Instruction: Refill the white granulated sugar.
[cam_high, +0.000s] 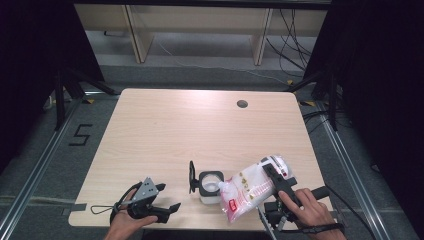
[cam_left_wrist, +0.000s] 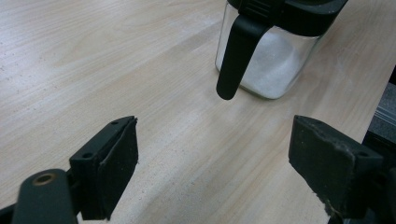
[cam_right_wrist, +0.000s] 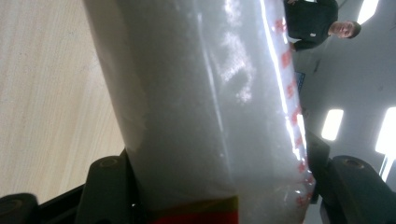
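Sugar or salt, we judge, fills the soft clear plastic bag with red print (cam_high: 248, 191), so it will sag and shift; we hold it around the middle. It tilts above the table's (cam_high: 165, 130) near edge, its corner at the open square glass jar with black flip lid (cam_high: 210, 185). The right gripper (cam_high: 274, 179) clamps the bag. The left gripper (cam_high: 162, 200) rests open and empty, aimed at the jar.

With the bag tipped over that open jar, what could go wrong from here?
The bag, clamped in the right gripper, slopes towards the jar; its soft body could sag and spill grains past the small opening. The left gripper stands open and apart from the jar, so a nudge from the bag might shift or tip it.
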